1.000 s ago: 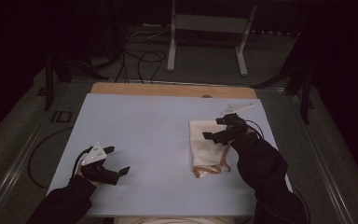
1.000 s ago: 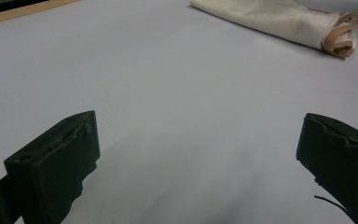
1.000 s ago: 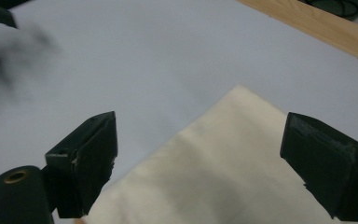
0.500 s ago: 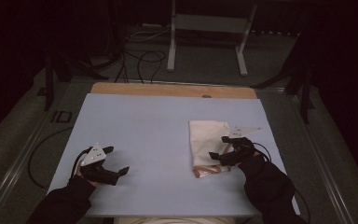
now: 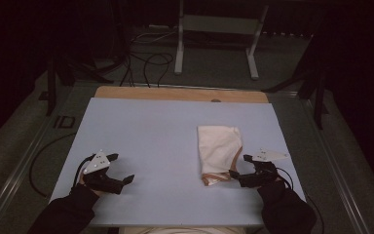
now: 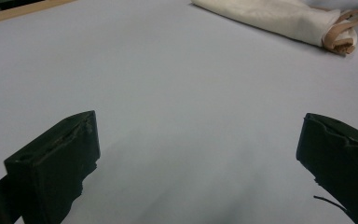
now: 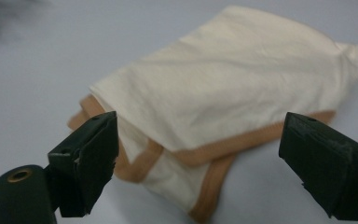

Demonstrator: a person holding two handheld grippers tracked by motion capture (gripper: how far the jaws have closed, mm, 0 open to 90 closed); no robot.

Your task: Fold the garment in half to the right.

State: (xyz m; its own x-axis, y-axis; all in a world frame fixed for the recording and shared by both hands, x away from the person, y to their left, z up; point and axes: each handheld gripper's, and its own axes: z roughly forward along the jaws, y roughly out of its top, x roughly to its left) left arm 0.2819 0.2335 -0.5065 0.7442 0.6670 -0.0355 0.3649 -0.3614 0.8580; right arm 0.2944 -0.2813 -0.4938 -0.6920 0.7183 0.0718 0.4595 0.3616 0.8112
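A folded cream cloth with a tan hem (image 5: 218,152) lies flat on the right half of the pale blue table (image 5: 165,136). My right gripper (image 5: 241,166) rests open at the cloth's near right corner, its jaws spread wide just short of the hem. From the right gripper view the cloth (image 7: 223,112) lies close ahead, between the two spread jaws of that gripper (image 7: 200,163), untouched. My left gripper (image 5: 121,168) sits open near the table's front left, holding nothing. The left gripper view shows its jaws apart over bare table, with the cloth (image 6: 284,18) far off.
A wooden strip (image 5: 180,93) runs along the table's far edge. Behind the table a metal stand (image 5: 216,39) and dark cables (image 5: 141,61) sit on the floor. A cable (image 5: 39,161) trails off the table's left side.
My right gripper has pulled back off the cloth toward the near edge and stands open. The cloth has been left folded flat. The left gripper has hardly moved.
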